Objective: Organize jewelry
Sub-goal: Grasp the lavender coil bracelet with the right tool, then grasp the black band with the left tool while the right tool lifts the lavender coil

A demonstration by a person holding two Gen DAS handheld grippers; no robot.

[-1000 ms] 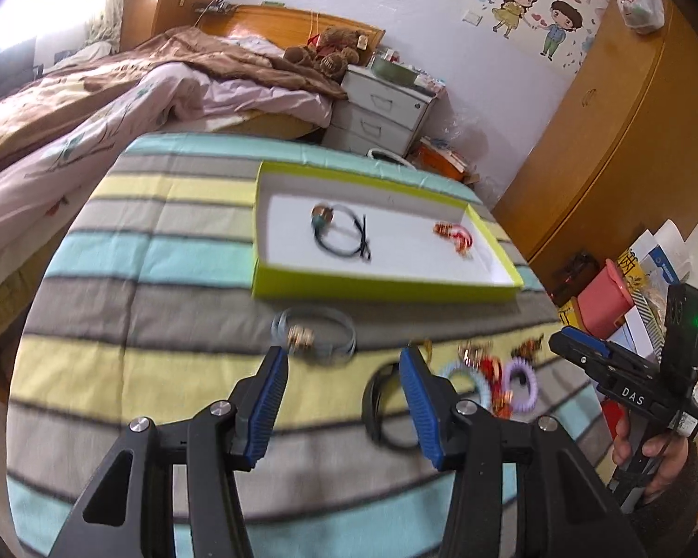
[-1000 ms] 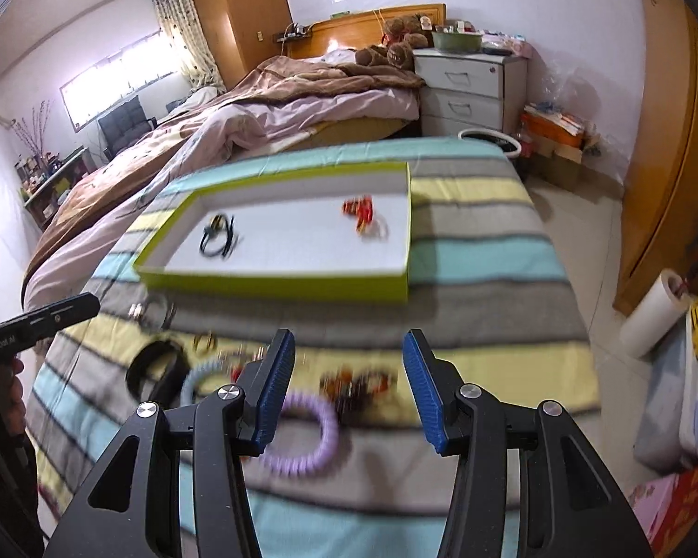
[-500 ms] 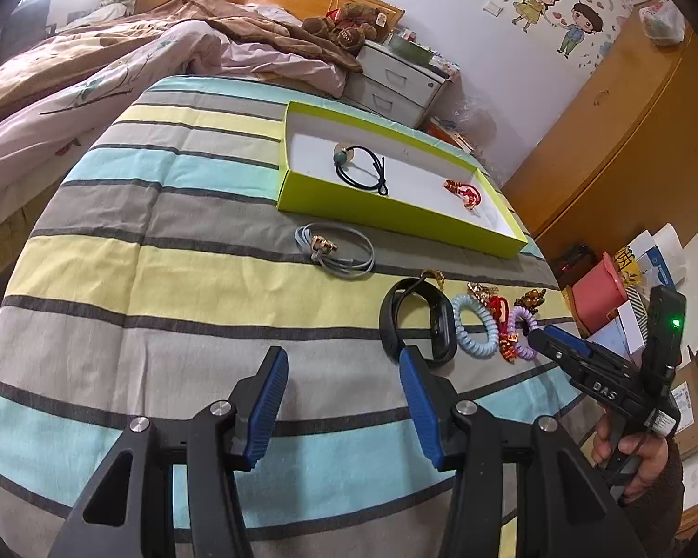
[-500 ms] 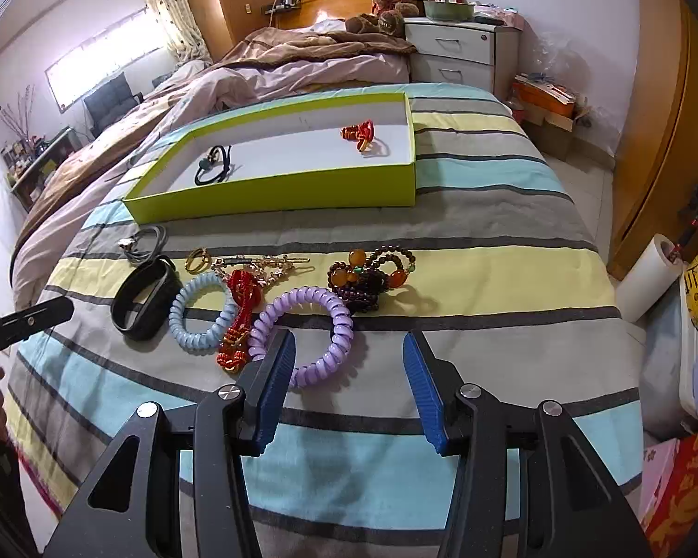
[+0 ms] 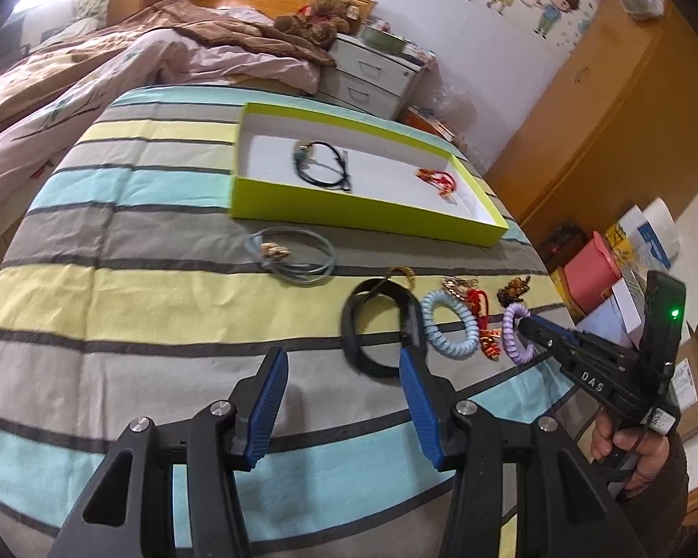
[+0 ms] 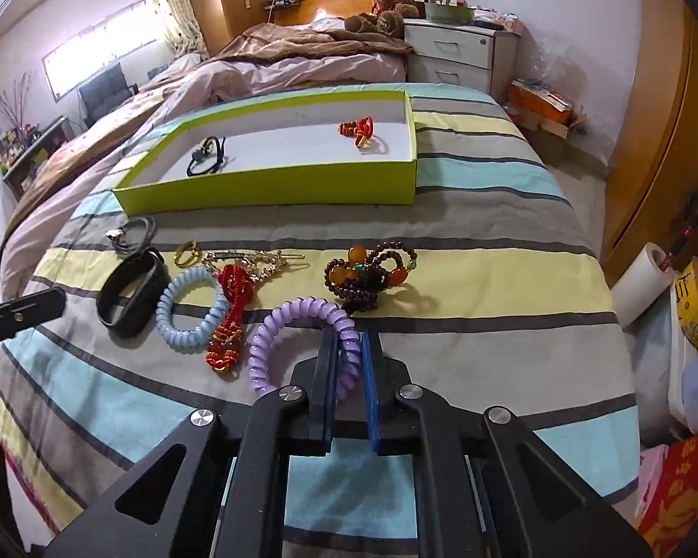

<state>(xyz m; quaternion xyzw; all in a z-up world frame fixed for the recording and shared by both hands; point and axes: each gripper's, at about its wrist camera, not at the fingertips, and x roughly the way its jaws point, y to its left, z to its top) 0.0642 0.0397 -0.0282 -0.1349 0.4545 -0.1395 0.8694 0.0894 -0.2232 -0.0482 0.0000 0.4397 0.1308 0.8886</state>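
Note:
My right gripper (image 6: 347,335) has its jaws closing, and the pads pinch the near side of a purple coil bracelet (image 6: 274,339) lying on the striped bedspread. The left wrist view shows the same grip on the purple coil (image 5: 512,332) from the side. My left gripper (image 5: 341,355) is open and holds nothing, its right finger just in front of a black band (image 5: 377,325). A blue coil (image 6: 191,309), a red knotted charm (image 6: 232,311), brown beads (image 6: 372,274) and a grey cord (image 5: 293,255) lie loose. The lime tray (image 6: 274,186) holds a black cord bracelet (image 6: 207,156) and a red bracelet (image 6: 360,130).
A gold ring (image 6: 187,253) and a gold chain clip (image 6: 256,260) lie between the tray and the coils. A bed with a rumpled quilt (image 6: 302,60) and a white nightstand (image 6: 460,53) stand behind. Boxes (image 5: 591,274) crowd the floor on the right.
The right gripper's jaws have come together on the purple coil, which lay free between them before. The left gripper has shifted closer to the black band and stays open.

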